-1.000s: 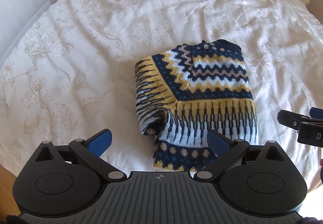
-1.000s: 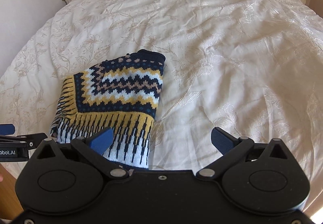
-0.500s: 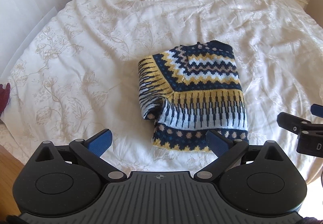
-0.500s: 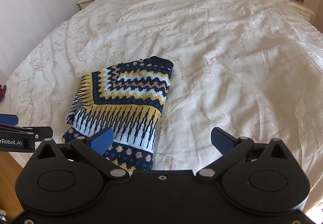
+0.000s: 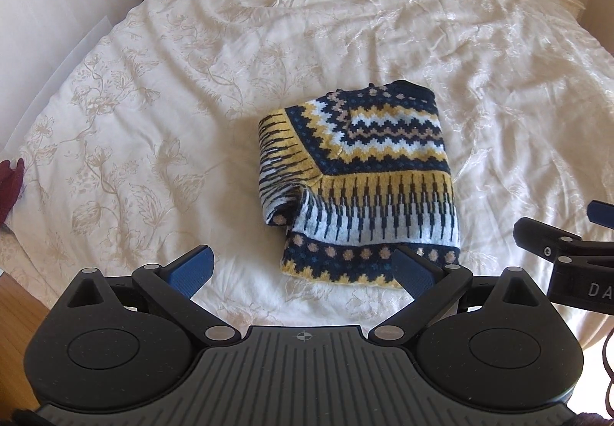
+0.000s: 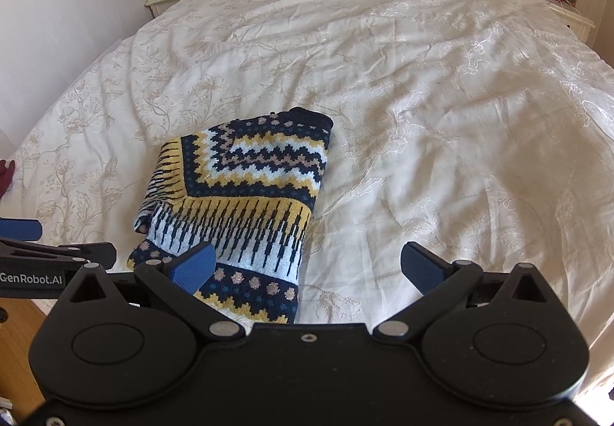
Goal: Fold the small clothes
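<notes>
Our knitted sweater [image 5: 360,180] lies folded into a thick square on the bed [image 5: 153,119], near the foot edge and close in front of us. It is blue, yellow and white with zigzag rows. We think it is soft and floppy, and a bit heavy for its size because the wool is thick. It will not break and it should not slip much, since the knit is rough. If we lift it by one corner, the layers will likely fall open. The left side looks loose, where a rolled bit [image 5: 282,196] sticks out. We would take hold low at the near hem, one grip on each near corner, pinching all the layers at once. The bed cover is soft and wrinkled, so the fingers may catch it too if we dig deep. Our left hand-held gripper [image 5: 303,267] has its fingers wide apart and holds nothing, hanging just in front of the hem. Our right hand-held gripper [image 6: 307,267] is wide apart and empty too, off to the sweater's right side.
</notes>
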Demonstrator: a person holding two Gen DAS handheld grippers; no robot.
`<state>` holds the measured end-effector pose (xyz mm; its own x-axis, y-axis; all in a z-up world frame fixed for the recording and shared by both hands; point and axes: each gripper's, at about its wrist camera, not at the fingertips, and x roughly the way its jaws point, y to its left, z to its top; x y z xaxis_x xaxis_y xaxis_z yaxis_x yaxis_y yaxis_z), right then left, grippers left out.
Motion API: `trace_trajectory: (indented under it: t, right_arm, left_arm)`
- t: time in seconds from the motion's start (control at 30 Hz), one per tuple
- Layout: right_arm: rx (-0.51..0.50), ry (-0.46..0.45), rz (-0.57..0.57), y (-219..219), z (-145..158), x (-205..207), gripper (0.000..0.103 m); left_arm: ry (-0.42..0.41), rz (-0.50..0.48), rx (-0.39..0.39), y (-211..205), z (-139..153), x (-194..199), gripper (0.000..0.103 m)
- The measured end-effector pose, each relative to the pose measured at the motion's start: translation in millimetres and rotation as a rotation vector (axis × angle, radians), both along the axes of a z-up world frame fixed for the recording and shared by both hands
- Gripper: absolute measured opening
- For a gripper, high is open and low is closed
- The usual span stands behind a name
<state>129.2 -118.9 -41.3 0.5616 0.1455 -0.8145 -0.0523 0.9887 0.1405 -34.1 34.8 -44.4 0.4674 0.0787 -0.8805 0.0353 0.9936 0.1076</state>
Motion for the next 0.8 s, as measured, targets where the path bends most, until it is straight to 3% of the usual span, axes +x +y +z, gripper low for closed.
trace_trajectory:
  t: [0.8]
  right_arm:
    - [-0.004, 0.077, -0.03, -3.5, -6.4, -2.4, 0.102]
  left_arm:
    - [0.053, 0.05, 0.01, 6.2, -10.4, -2.1, 0.101]
